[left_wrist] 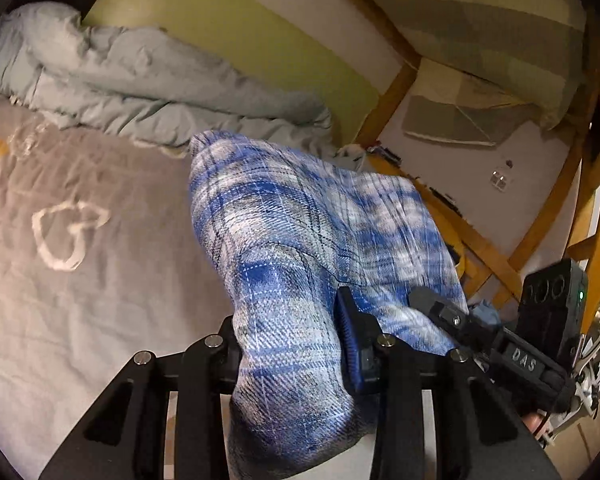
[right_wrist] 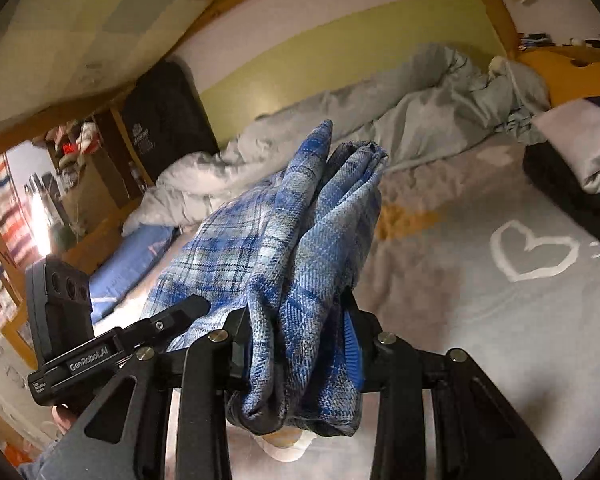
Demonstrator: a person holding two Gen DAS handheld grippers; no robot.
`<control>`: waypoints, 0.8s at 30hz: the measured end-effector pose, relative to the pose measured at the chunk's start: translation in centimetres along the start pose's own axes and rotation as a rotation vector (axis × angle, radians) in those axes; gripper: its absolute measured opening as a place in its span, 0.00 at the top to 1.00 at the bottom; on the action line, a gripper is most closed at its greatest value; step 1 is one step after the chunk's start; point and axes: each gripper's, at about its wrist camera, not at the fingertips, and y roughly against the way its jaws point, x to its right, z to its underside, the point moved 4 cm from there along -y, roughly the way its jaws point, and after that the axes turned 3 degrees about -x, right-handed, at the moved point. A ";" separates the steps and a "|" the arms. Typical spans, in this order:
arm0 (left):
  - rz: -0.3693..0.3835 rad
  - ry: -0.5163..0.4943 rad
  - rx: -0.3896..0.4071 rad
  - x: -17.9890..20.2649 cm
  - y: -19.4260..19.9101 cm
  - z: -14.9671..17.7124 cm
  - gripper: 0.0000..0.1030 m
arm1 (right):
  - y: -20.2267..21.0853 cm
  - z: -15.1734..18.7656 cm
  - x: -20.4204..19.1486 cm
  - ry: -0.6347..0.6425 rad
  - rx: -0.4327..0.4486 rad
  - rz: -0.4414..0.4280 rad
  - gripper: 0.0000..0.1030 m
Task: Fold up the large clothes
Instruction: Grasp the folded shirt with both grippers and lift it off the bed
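Observation:
A blue and white plaid garment [left_wrist: 300,240] is held up above the bed between both grippers. My left gripper [left_wrist: 292,344] is shut on a bunched part of it, the cloth spilling forward and down past the jaws. My right gripper [right_wrist: 300,340] is shut on several folded layers of the same plaid garment [right_wrist: 300,232], which stand up in front of its camera. The right gripper [left_wrist: 500,340] shows at the lower right of the left wrist view, close beside the cloth. The left gripper [right_wrist: 112,340] shows at the lower left of the right wrist view.
The bed has a grey sheet [left_wrist: 68,280] with white heart outlines [right_wrist: 532,252]. A crumpled pale grey-green duvet [left_wrist: 140,84] lies along the far wall. Folded dark and light clothes [right_wrist: 580,168] sit at the right. A wooden bunk frame [left_wrist: 480,248] and a shelf with clutter [right_wrist: 80,152] border the bed.

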 end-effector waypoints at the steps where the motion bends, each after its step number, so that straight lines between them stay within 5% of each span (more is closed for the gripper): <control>1: 0.006 -0.021 0.003 1.7 -0.2 -0.8 0.63 | 1.1 -0.7 0.4 -0.010 0.012 0.002 0.68; 7: 0.108 -0.193 0.047 13.9 -3.0 -6.1 0.63 | 9.9 -8.8 4.5 0.011 0.136 0.057 0.68; 14: 0.267 -0.234 0.059 26.1 -13.3 -11.7 0.63 | 18.0 -18.1 13.0 0.035 0.287 0.241 0.67; 18: 0.321 -0.237 0.012 30.6 -22.2 -12.7 0.63 | 19.0 -21.1 19.8 0.007 0.314 0.332 0.67; 24: 0.294 -0.210 -0.099 31.1 -34.8 -11.1 0.63 | 15.4 -22.0 29.6 -0.043 0.273 0.445 0.67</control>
